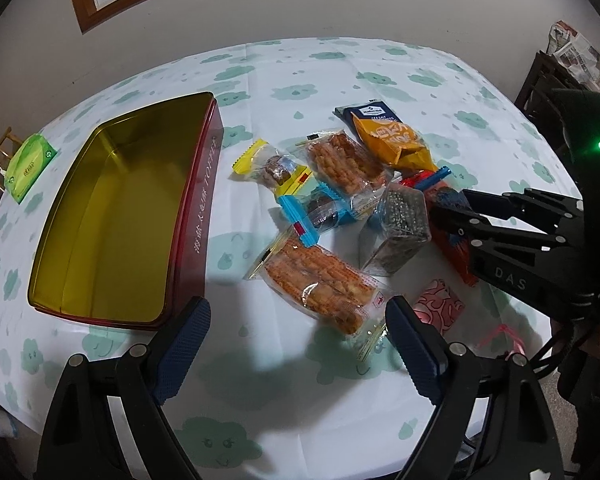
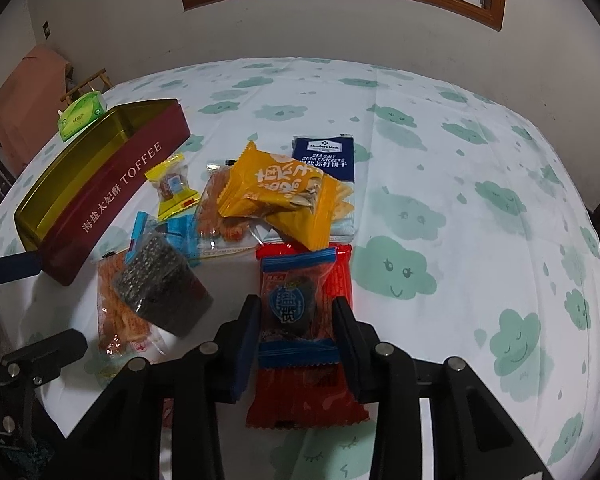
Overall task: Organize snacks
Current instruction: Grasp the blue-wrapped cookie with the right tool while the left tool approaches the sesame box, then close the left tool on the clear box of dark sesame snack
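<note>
My right gripper is shut on a clear snack packet with blue ends, which lies on a red packet. My left gripper hangs open just above a clear packet of orange rice crackers, touching nothing. Left of it stands the open red toffee tin, gold inside and empty. The pile between the grippers holds a dark seeded block, an orange bag, a navy cracker pack, a yellow-ended packet and a second rice-cracker packet. In the left wrist view the right gripper reaches in from the right.
A pink packet lies by my left gripper's right finger. A green tissue pack sits beyond the tin at the table's left edge. A dark chair stands at the far right. Cloud-print cloth covers the table's right half.
</note>
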